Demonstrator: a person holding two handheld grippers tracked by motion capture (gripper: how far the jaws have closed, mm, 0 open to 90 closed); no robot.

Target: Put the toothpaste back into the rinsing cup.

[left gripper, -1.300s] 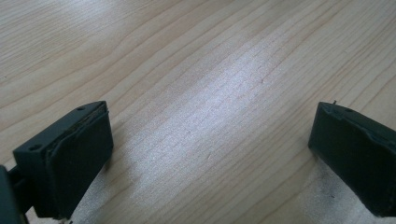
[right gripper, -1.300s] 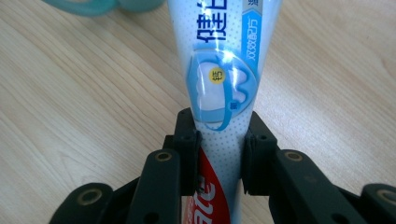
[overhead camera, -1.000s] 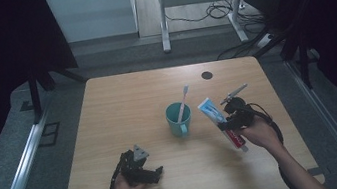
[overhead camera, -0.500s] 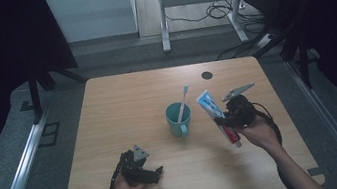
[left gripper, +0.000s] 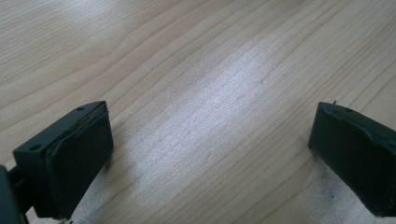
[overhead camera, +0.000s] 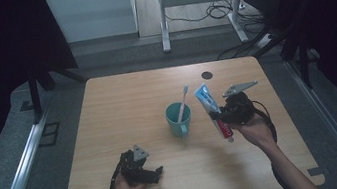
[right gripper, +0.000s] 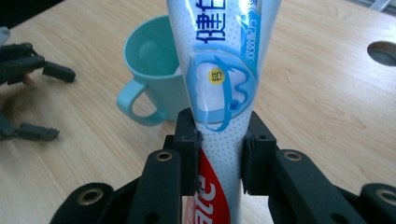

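Black pads of the right claw (right gripper: pixel 219 140) were clamped on the toothpaste tube (right gripper: pixel 219 70) about where the white-and-blue print turns red, one pad on each side. It was a fairly narrow grip, with the tube squeezed between them. The tube stood nearly upright, cap end down and flat crimped end up, hanging just to the right of the teal cup (overhead camera: pixel 178 118) and clear of the bench (overhead camera: pixel 123 106).

Compared with a second ago, not much had moved. The flat end had crept up a bit and leaned slightly closer to the cup, so the tube looked more upright than it had. The grip itself hadn't changed. My guess is the tube was being lined up to go into the cup, but it wasn't over the rim yet, so that step was still to come.

The cup already had a toothbrush (overhead camera: pixel 183 102) standing in it, leaning toward the tube's side, which could crowd things on the way in.

Further out, the left claw (overhead camera: pixel 154 173) sat low on the bench, well in front of the cup and to its left. Its jaws were spread wide with bare wood between them, and it hadn't budged. Beyond the cup, a small dark hole (overhead camera: pixel 207 75) was set in the benchtop.
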